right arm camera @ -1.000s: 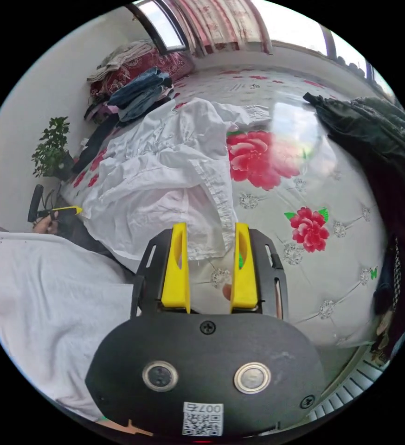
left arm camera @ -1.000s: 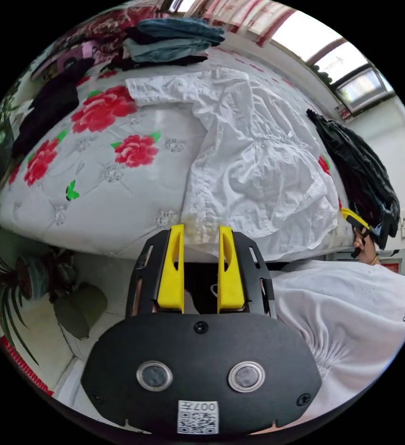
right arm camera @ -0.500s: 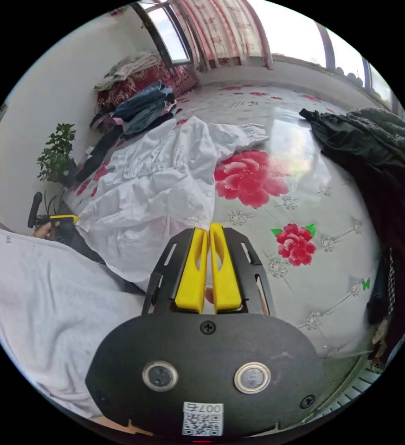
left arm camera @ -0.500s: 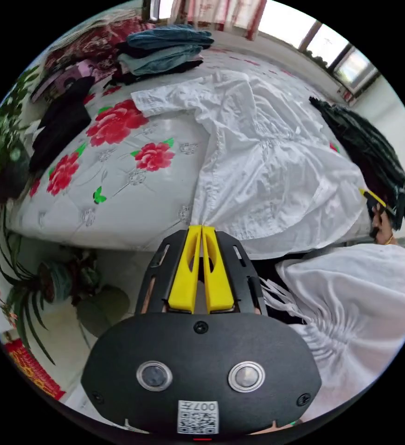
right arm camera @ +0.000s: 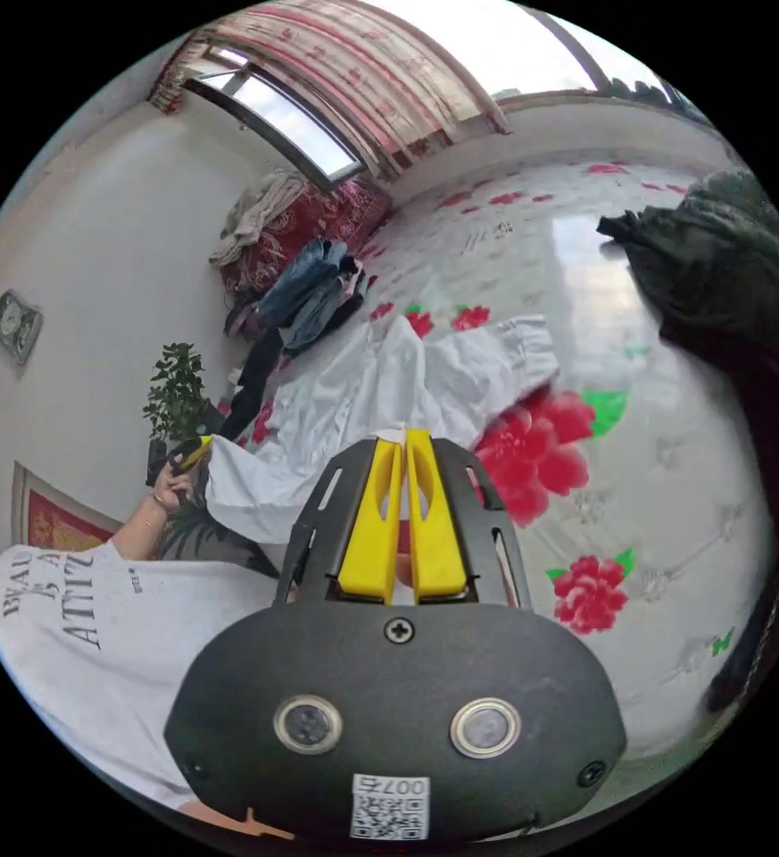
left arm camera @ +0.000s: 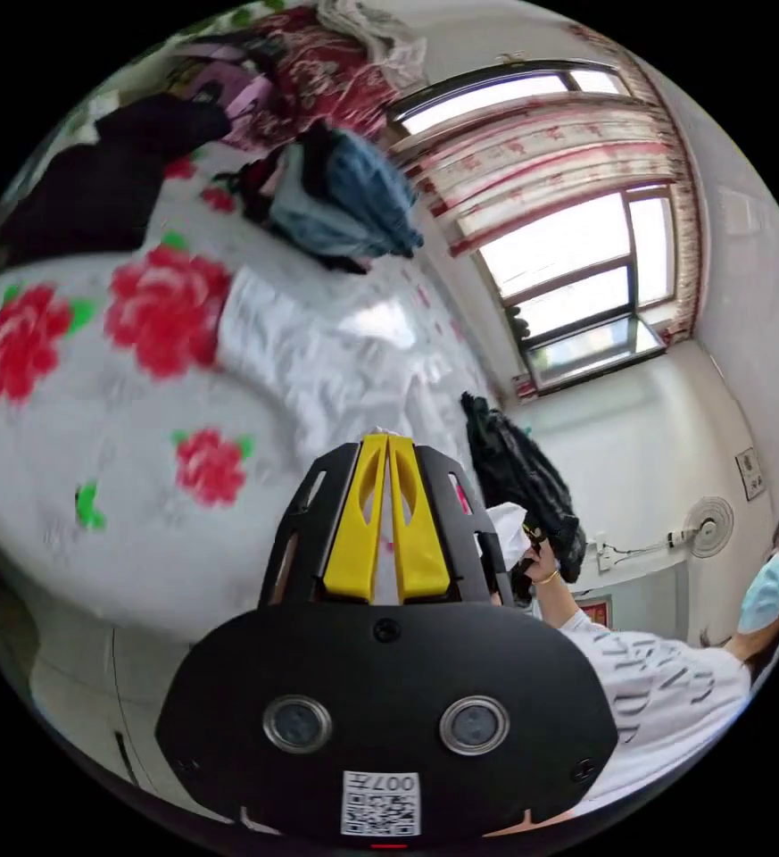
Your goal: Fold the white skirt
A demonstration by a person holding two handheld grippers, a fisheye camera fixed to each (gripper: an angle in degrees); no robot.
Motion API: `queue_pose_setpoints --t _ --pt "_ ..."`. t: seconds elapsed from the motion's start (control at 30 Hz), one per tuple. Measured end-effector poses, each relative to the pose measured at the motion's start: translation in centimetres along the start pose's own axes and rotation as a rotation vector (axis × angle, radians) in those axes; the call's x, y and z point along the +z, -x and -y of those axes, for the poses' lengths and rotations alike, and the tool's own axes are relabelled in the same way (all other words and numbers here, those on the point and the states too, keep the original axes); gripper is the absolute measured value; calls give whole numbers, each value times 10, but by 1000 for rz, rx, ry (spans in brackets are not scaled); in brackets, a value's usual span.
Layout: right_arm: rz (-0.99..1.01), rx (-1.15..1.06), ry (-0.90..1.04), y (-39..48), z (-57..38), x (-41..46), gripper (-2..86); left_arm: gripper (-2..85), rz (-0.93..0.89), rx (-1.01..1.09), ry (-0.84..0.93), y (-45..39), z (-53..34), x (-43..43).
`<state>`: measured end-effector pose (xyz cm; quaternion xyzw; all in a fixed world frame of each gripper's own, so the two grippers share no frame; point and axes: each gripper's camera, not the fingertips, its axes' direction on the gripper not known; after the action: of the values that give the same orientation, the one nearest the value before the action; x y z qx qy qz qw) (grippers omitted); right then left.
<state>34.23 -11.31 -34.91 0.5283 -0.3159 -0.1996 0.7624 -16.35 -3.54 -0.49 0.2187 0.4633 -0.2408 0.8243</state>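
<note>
Red-flowered white quilted bedcover (right arm camera: pixel 657 500) below; pile of folded blue denim clothes (right arm camera: pixel 313 286) at far edge, near black garment (left arm camera: pixel 95 183); green leafy potted plant (right arm camera: pixel 175 393) beside wall.

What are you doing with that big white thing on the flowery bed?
A person is folding a white skirt on the flowered bed. Each hand holds a yellow-jawed gripper: the left gripper and the right gripper are both clamped on the skirt's edge, lifting it off the bed. Folded clothes sit farther back.
</note>
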Motion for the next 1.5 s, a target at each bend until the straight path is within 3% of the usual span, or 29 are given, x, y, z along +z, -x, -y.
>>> queue_pose_setpoints --t 0.17,0.37,0.53,0.67,0.8,0.93,1.13,1.33,1.5 --pt "16 -141 -373 69 111 -128 2 -10 -70 294 -216 -107 84 -58" --pt "18 -397 -624 116 58 -233 2 -10 -76 549 -356 -152 38 -127" --pt "-42 -373 -470 88 -29 -215 3 -10 -99 513 -305 -108 -32 -130" --pt "-71 -145 -228 29 -106 -157 1 -10 3 296 -118 -41 -93 -97" --pt "-26 67 -92 -18 -171 -118 2 -10 -27 28 -30 18 -150 -85" --pt "43 159 -37 -41 -197 -106 2 -10 -21 -22 3 25 -168 -92" --pt "91 124 -38 -62 -148 -87 4 -9 -26 5 -20 19 -122 -79" --pt "65 96 -131 -72 -13 -34 37 17 84 -135 -122 42 -32 -24" --pt "6 155 10 -98 2 24 67 72 167 -164 -95 54 -22 -11"
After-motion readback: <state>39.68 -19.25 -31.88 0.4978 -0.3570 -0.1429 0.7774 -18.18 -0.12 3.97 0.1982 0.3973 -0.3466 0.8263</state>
